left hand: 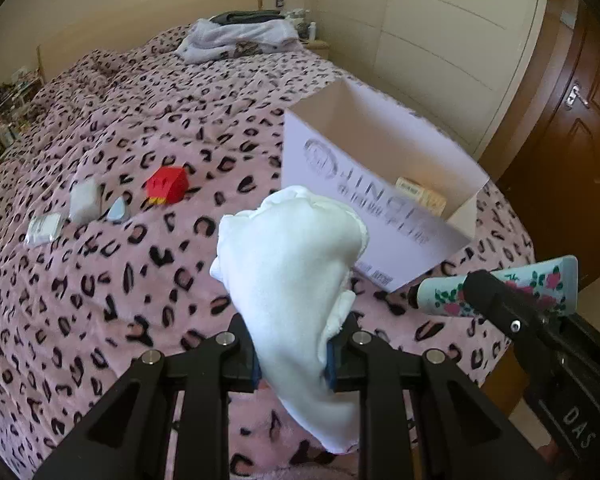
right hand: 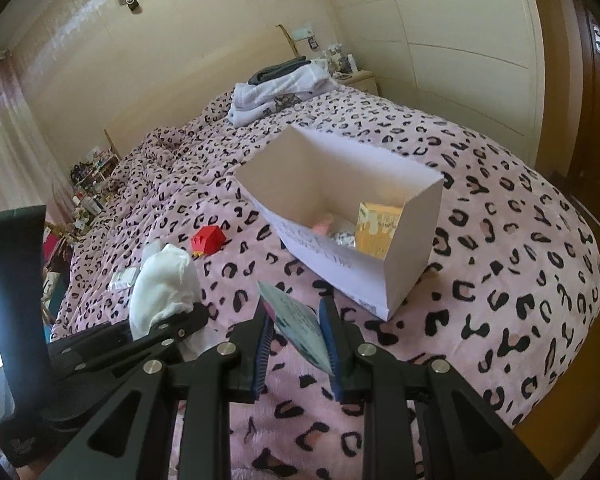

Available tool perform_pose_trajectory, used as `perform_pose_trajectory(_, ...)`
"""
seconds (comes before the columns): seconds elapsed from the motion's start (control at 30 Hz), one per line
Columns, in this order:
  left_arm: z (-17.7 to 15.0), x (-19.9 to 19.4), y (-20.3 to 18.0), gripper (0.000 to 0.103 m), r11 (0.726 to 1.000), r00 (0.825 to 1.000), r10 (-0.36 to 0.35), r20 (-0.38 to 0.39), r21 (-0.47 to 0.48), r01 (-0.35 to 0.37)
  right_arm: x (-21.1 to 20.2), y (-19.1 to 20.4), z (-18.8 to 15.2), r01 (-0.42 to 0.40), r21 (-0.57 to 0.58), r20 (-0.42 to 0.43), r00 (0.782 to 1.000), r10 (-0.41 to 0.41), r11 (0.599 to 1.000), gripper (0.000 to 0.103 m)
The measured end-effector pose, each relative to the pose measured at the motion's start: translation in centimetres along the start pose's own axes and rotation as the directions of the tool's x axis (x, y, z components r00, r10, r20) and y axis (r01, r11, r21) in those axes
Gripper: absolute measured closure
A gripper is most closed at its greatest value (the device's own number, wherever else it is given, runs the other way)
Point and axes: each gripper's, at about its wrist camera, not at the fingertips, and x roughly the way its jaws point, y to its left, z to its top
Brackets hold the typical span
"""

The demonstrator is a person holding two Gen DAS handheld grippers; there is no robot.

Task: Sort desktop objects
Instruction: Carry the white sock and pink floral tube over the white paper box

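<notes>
While both hands are hovering over the near part of the leopard-print bedspread (right hand: 500, 240), the left gripper (left hand: 294, 364) is clamping its jaws tight on a bunched white cloth (left hand: 296, 272), and the right gripper (right hand: 298, 344) is pinching a flat floral tube (right hand: 296, 320) just as tightly. Each load is hanging clear of the bed, just short of the open white box (right hand: 412, 248), which is standing a little farther off and to the right.

Judging from this, the carrying step is going well if each load is travelling above the box's near wall before any release, the floppy cloth especially, since its tail is dangling low.

Inside the box, a yellow carton (right hand: 380, 228) is showing, but the crumpled items beside it are staying unclear. Left of the box, a red block (left hand: 168, 184) and small pale packets (left hand: 84, 200) are lying too blurred to name.
</notes>
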Motion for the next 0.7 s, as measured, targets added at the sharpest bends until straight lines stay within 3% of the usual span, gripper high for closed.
perform_pose_trajectory(0.3, 5.8, -0.2, -2.0, 0.080, 0.994, 0.994, -0.096, 0.042, 0.049, 0.094, -0.5, -0.3, 3.9, 0.004, -0.018, 0.076, 0.997, -0.003, 1.000, 0.079)
perform_pose_trajectory(0.7, 13.0, 1.6, -5.0, 0.080, 0.981, 0.984, -0.171, 0.058, 0.104, 0.164, 0.9, -1.6, 8.8, 0.046, -0.022, 0.137, 0.990, -0.043, 0.999, 0.079)
